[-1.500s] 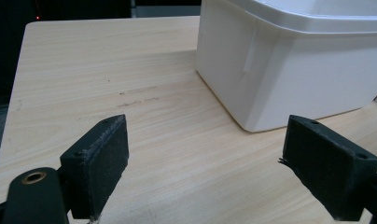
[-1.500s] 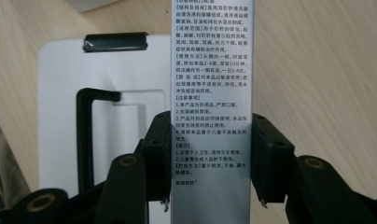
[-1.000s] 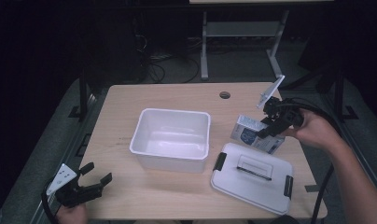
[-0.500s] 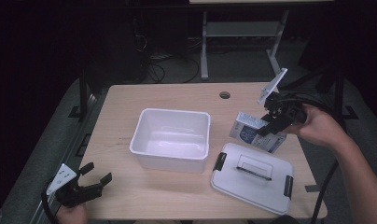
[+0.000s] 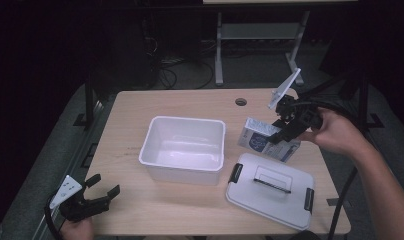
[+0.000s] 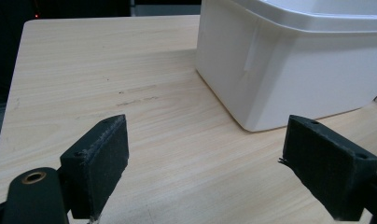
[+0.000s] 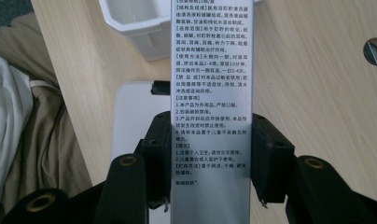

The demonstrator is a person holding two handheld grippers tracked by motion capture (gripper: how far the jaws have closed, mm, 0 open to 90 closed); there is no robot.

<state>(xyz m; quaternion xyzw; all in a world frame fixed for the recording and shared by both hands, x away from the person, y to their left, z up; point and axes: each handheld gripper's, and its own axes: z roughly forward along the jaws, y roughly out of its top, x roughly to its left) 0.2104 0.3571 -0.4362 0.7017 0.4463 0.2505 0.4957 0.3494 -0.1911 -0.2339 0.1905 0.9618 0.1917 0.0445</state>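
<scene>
My right gripper [image 5: 285,131] is shut on a small silver-and-blue carton [image 5: 262,138] and holds it just above the table at the right. In the right gripper view both pads [image 7: 157,154] press the narrow sides of the carton [image 7: 210,84], whose printed face runs up between the jaws. A white open tub [image 5: 185,147] stands at the table's middle. Its grey lid [image 5: 272,190] with black clips lies flat at the front right. My left gripper [image 5: 97,195] rests at the front left corner, open, with bare wood between its pads [image 6: 102,163] and the tub's wall [image 6: 289,79] ahead.
The wooden table [image 5: 190,105] has a round cable hole [image 5: 241,102] at the back right. A metal stand and cables sit on the dark floor behind. A person's clothed leg [image 7: 42,130] lies below the table edge in the right gripper view.
My right gripper has lifted the carton off the table and drawn it slightly to the right. The left gripper has stayed put.
</scene>
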